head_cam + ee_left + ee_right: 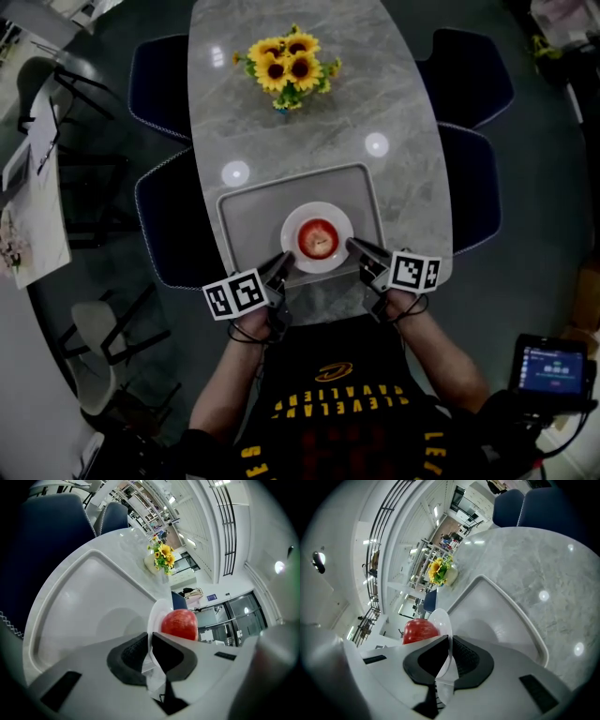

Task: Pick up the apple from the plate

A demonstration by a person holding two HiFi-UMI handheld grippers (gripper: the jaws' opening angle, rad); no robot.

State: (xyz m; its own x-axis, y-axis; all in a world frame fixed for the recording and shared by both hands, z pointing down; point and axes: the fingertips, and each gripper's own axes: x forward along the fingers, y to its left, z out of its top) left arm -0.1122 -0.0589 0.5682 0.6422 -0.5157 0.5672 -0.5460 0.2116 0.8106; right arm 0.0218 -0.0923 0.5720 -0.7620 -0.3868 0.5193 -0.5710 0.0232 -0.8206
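A red apple (pixel 319 237) lies on a small white plate (pixel 292 225) in the middle of a grey tray (pixel 246 217). My left gripper (pixel 285 259) is shut on the plate's near-left rim, and my right gripper (pixel 352 246) is shut on its near-right rim. In the left gripper view the thin plate (pixel 155 615) runs edge-on between the dark pads of my left gripper (pixel 150 649), with the apple (pixel 179 624) just beyond. In the right gripper view the plate (pixel 439 619) sits the same way in my right gripper (pixel 450 656), beside the apple (pixel 419 630).
The tray rests on a grey marble table (pixel 319 122) near its front edge. A vase of sunflowers (pixel 287 64) stands at the far end. Dark blue chairs (pixel 165 220) flank both sides. A small screen device (pixel 553 364) is at lower right.
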